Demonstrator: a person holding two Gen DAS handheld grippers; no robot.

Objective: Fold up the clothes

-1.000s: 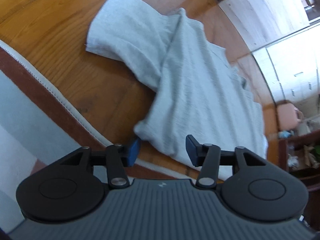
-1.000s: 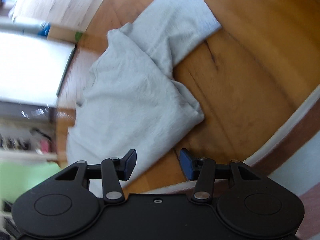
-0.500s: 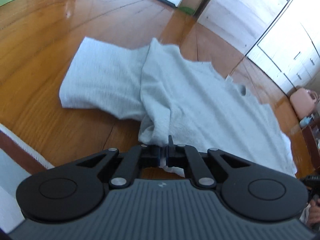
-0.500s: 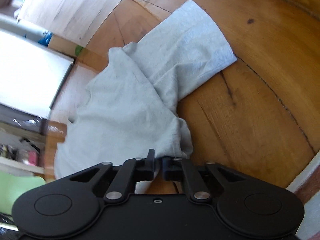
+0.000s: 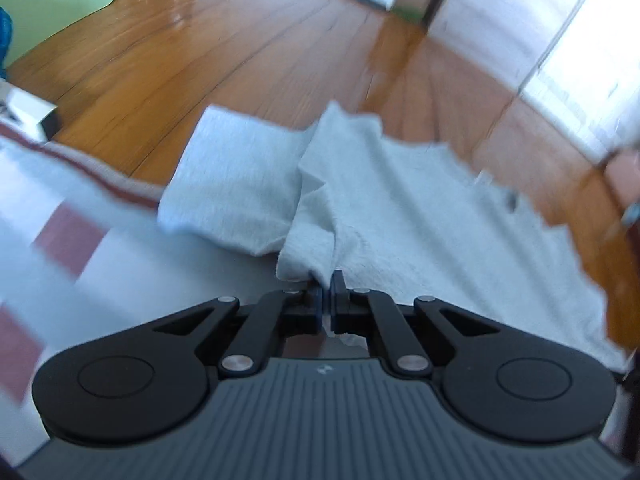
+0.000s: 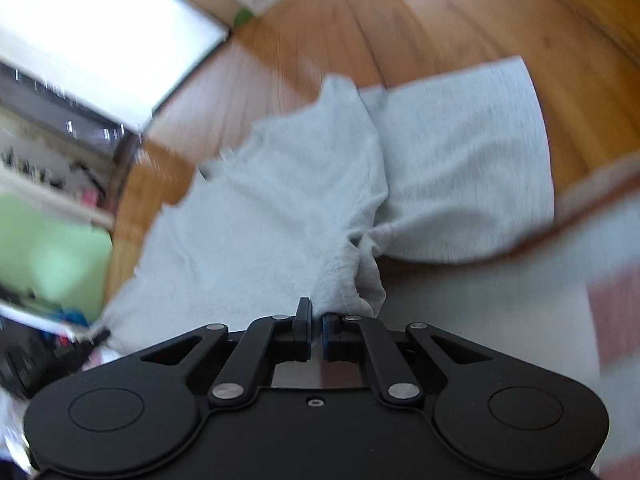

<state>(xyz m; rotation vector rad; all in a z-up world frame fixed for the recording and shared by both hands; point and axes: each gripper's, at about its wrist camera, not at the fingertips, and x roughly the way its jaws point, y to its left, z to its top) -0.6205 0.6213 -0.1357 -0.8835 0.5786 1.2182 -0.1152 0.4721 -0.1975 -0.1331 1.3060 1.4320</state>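
The pale grey knitted cotton T-shirt (image 5: 400, 208) was pinched at its near corners by the left gripper (image 5: 327, 292) and right gripper (image 6: 315, 320), draping toward twelve o'clock over the wooden table (image 5: 240, 48); soft, light, best held at hems.

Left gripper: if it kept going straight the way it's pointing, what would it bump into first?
Likely the grey shirt itself: the left gripper is already shut on its edge, with cloth bunched directly ahead.

left wrist: close, angled down | right wrist: likewise | shared: grey garment (image 5: 400, 208) (image 6: 280, 208), wooden floor (image 5: 240, 52) (image 6: 460, 12)
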